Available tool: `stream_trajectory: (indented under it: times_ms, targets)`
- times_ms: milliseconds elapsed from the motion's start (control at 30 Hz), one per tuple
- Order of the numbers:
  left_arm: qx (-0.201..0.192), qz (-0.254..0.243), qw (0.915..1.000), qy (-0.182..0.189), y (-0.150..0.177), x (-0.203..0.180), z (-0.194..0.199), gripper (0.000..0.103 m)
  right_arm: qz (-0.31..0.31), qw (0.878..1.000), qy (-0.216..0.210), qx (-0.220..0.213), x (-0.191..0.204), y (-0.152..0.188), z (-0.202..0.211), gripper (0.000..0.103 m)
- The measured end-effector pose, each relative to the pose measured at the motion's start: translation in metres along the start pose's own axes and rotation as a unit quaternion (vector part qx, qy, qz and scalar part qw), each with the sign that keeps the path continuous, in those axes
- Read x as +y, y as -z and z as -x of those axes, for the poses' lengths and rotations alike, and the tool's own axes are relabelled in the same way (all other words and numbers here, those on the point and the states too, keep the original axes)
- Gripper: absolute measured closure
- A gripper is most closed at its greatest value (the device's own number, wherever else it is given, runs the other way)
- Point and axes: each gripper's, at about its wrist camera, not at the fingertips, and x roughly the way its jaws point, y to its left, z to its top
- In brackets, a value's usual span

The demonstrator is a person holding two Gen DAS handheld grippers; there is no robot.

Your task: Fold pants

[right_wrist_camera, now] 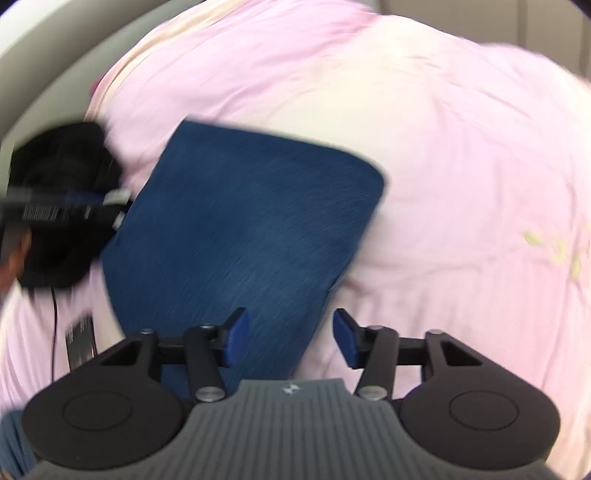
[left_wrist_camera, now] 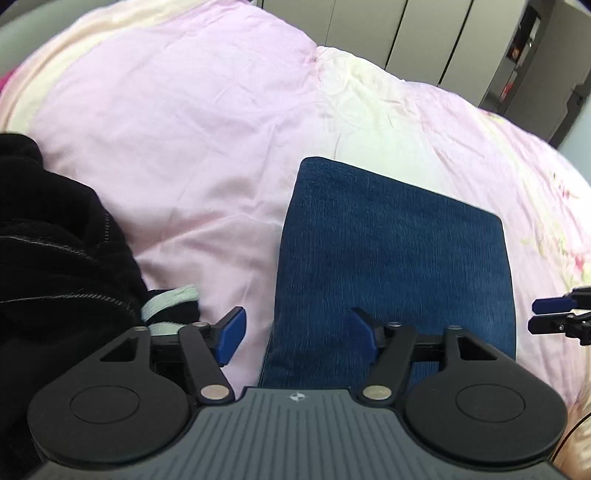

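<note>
A bed covered by a pink and cream quilt with a faint floral print filled the room's foreground. Pale wardrobe doors stood behind it, beside a dim doorway.

My left gripper hangs with its blue pads spread wide, holding nothing. My right gripper is likewise parted and empty, its view motion-blurred.
</note>
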Motion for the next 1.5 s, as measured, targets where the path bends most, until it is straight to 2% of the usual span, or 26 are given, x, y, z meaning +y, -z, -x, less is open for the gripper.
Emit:
stream_trajectory:
  times_ms: [133,300,433,667,767,833,933,967,1067,1133,1200,1233,1300,1400,1500]
  targets:
    - [0.009,0.036,0.9989,0.030,-0.008,0.021,-0.023,0.026,-0.061,0.998,-0.012,-0.004,-0.031,-0.004,-0.006,0.051]
    - [0.034,0.060,0.9948,0.075,-0.014,0.035,-0.053,0.025,-0.125,0.991,-0.055,0.001,-0.054,0.001,-0.027,0.050]
    - [0.049,0.070,0.9901,0.112,-0.019,0.044,-0.075,0.017,-0.157,0.983,-0.093,-0.001,-0.066,0.003,-0.042,0.047]
    - [0.073,0.096,0.9778,0.171,-0.017,0.057,-0.108,0.017,-0.225,0.961,-0.161,-0.004,-0.083,0.007,-0.072,0.048]
    - [0.082,0.103,0.9740,0.185,-0.019,0.059,-0.120,0.017,-0.239,0.955,-0.178,-0.007,-0.084,0.005,-0.077,0.048]
    - [0.086,0.105,0.9729,0.187,-0.019,0.058,-0.124,0.017,-0.250,0.950,-0.187,-0.010,-0.082,0.003,-0.084,0.052]
    - [0.087,0.106,0.9723,0.189,-0.020,0.056,-0.124,0.025,-0.262,0.946,-0.189,-0.016,-0.077,-0.002,-0.092,0.059]
    - [0.087,0.107,0.9718,0.192,-0.019,0.055,-0.123,0.031,-0.263,0.946,-0.188,-0.018,-0.075,-0.002,-0.093,0.061]
    - [0.081,0.099,0.9753,0.180,-0.018,0.048,-0.117,0.034,-0.262,0.946,-0.189,-0.018,-0.072,-0.004,-0.088,0.071]
    - [0.075,0.098,0.9777,0.170,-0.018,0.043,-0.111,0.036,-0.251,0.950,-0.185,-0.018,-0.064,-0.010,-0.082,0.077]
    - [0.065,0.098,0.9798,0.162,-0.018,0.038,-0.102,0.044,-0.239,0.954,-0.178,-0.020,-0.059,-0.017,-0.072,0.083]
    - [0.059,0.101,0.9802,0.160,-0.018,0.036,-0.097,0.047,-0.235,0.955,-0.180,-0.021,-0.060,-0.019,-0.067,0.084]
    - [0.048,0.107,0.9811,0.154,-0.019,0.030,-0.086,0.062,-0.225,0.956,-0.186,-0.025,-0.057,-0.025,-0.055,0.086]
    - [0.038,0.105,0.9832,0.145,-0.021,0.011,-0.072,0.075,-0.203,0.963,-0.174,-0.029,-0.055,-0.034,-0.033,0.087]
    - [0.022,0.097,0.9847,0.143,-0.026,-0.011,-0.058,0.080,-0.185,0.968,-0.165,-0.035,-0.058,-0.042,-0.012,0.088]
